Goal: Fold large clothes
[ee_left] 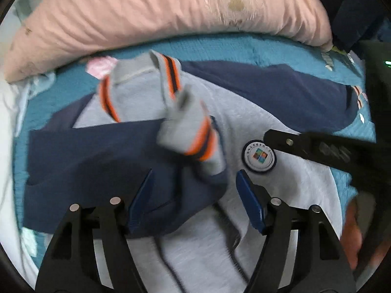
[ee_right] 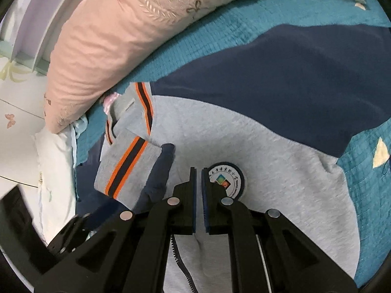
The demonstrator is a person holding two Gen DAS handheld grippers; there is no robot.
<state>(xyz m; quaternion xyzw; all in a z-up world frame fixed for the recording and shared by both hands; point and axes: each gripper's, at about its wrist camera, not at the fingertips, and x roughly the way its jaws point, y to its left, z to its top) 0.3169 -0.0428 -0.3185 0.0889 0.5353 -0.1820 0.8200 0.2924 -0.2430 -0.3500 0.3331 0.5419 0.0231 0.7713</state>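
A grey zip jacket (ee_left: pixel 281 195) with navy sleeves lies flat on a teal quilt (ee_left: pixel 220 46). Its left navy sleeve (ee_left: pixel 97 161) is folded across the chest, the striped grey cuff (ee_left: pixel 193 136) resting near the round badge (ee_left: pixel 259 155). My left gripper (ee_left: pixel 193 195) is open and empty just above that sleeve. My right gripper (ee_right: pixel 198 171) hovers with jaws nearly closed on nothing, beside the badge (ee_right: pixel 226 179) on the grey chest (ee_right: pixel 281 183). The other navy sleeve (ee_right: pixel 293 78) lies spread to the right. The right gripper also shows in the left wrist view (ee_left: pixel 288 141).
A long pink pillow (ee_left: pixel 158 12) lies along the far side of the bed, also in the right wrist view (ee_right: pixel 122 36). White bedding (ee_right: pixel 56 166) lies at the left edge. A dark object (ee_left: pixel 349 12) stands at the far right.
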